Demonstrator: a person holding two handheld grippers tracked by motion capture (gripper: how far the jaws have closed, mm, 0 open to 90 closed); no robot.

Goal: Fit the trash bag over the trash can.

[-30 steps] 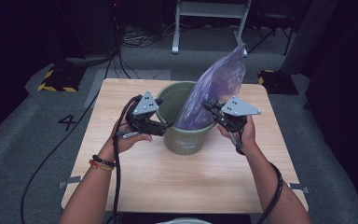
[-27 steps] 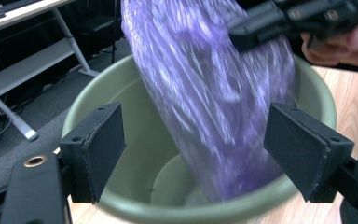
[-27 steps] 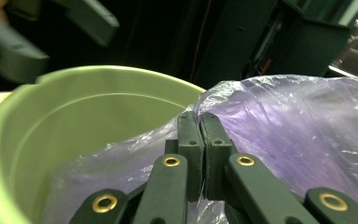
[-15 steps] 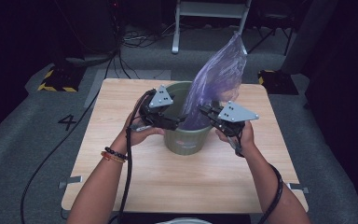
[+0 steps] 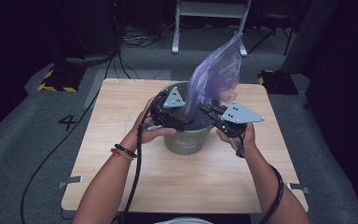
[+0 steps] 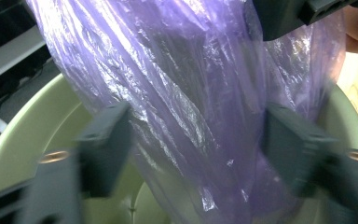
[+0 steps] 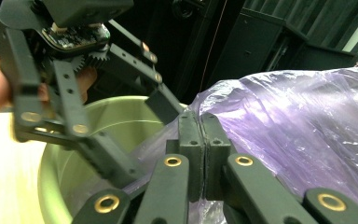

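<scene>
Here the right gripper, clamped on the bag, holds it above the bin so the left gripper, jaws apart, can straddle it.

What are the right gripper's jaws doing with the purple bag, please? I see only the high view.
Observer: In the right gripper view, the right gripper has its jaws pressed together on a fold of the purple bag.
Operator: Thank you. And is the left one gripping too?
Observer: No. The left gripper is open, its jaws on either side of the bag, apart from it.
Operator: Is anything else inside the green bucket?
Observer: Where the green bucket shows inside, I see only bag.
</scene>
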